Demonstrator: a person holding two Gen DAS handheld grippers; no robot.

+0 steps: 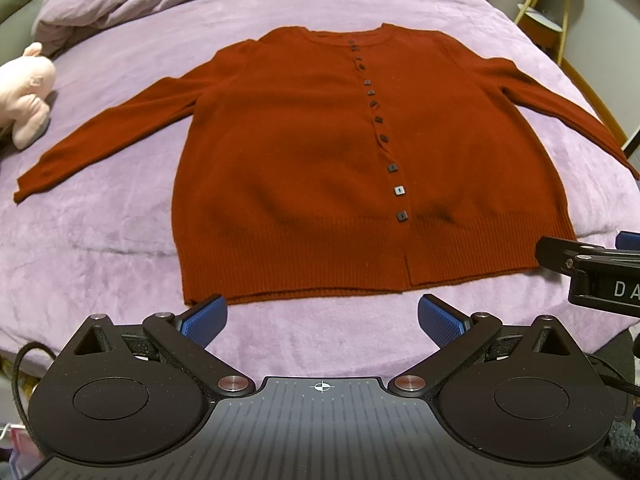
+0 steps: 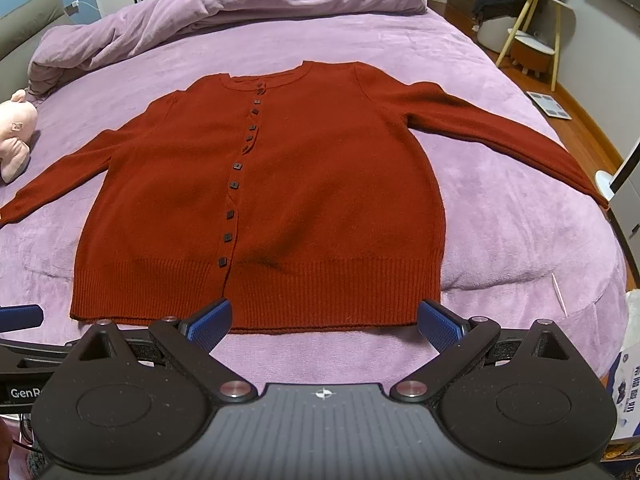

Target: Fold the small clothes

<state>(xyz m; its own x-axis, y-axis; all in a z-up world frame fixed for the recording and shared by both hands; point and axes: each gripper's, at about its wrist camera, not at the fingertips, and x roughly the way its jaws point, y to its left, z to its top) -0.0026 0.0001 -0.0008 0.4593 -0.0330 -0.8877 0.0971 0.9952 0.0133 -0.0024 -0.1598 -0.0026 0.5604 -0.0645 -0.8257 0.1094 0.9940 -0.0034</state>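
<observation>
A rust-red buttoned cardigan point(image 1: 312, 160) lies flat and face up on the purple bed, sleeves spread out to both sides; it also shows in the right wrist view point(image 2: 304, 200). My left gripper point(image 1: 322, 318) is open and empty, just short of the cardigan's ribbed hem, near its left half. My right gripper point(image 2: 324, 322) is open and empty, at the hem's right half. Its body shows at the right edge of the left wrist view point(image 1: 600, 276).
The purple bed sheet point(image 1: 120, 240) spreads all around. A bunched purple duvet point(image 2: 240, 12) lies at the far end. A pink plush toy point(image 1: 28, 92) sits at the left. A yellow-legged side table point(image 2: 532, 32) and wooden floor are to the right.
</observation>
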